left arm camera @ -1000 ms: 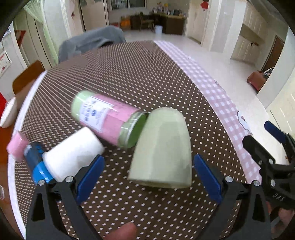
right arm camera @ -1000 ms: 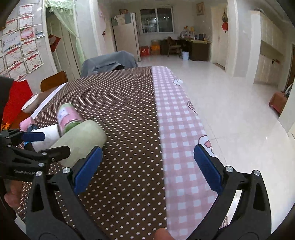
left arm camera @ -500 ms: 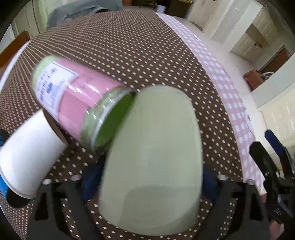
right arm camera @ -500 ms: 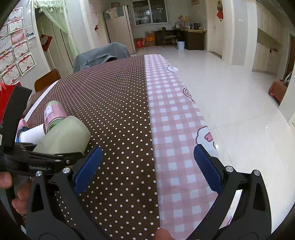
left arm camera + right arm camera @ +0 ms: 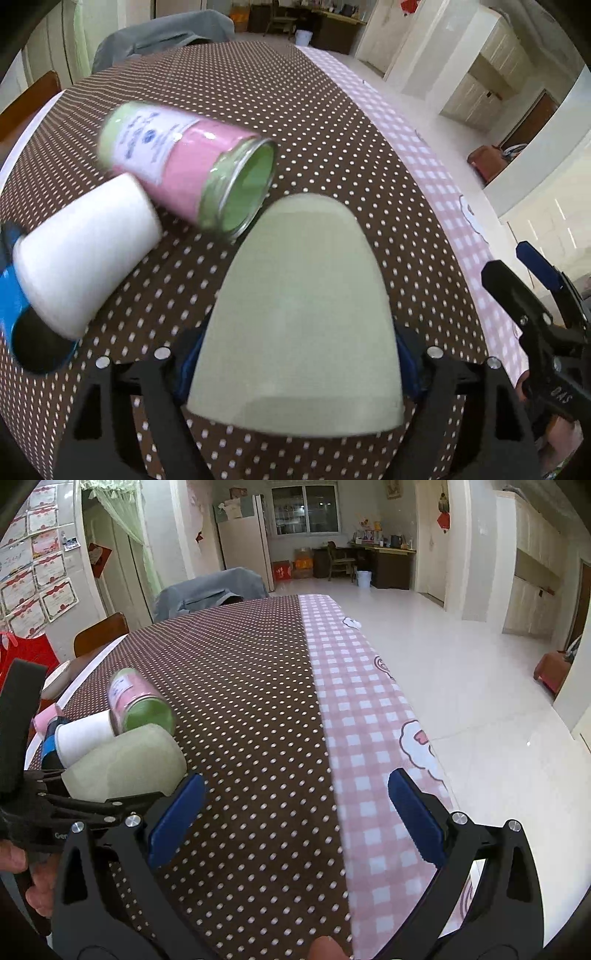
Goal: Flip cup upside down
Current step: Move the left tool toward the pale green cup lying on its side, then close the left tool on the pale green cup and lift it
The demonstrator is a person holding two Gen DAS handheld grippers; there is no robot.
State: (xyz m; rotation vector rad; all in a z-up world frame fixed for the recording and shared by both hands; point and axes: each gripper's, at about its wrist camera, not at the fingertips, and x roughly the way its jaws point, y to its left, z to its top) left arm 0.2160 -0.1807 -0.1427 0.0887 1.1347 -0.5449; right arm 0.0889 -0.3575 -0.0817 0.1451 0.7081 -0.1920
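A pale green cup (image 5: 299,314) lies on its side, its closed base pointing away from me and its wide mouth toward the camera. My left gripper (image 5: 295,362) is shut on it, one blue pad on each side near the rim. The cup also shows in the right wrist view (image 5: 125,764), held in the left gripper's black fingers (image 5: 92,805). My right gripper (image 5: 295,808) is open and empty above the tablecloth, to the right of the cup.
A pink and green jar (image 5: 184,162) lies on its side just beyond the cup. A white cup (image 5: 85,251) lies to the left, next to a blue object (image 5: 14,306). The brown dotted cloth (image 5: 332,129) meets a pink checked strip (image 5: 369,720) at the table's right edge.
My left gripper moved forward around the green cup and closed on it. The jar and white cup look blurred from camera motion. My right gripper stayed open.
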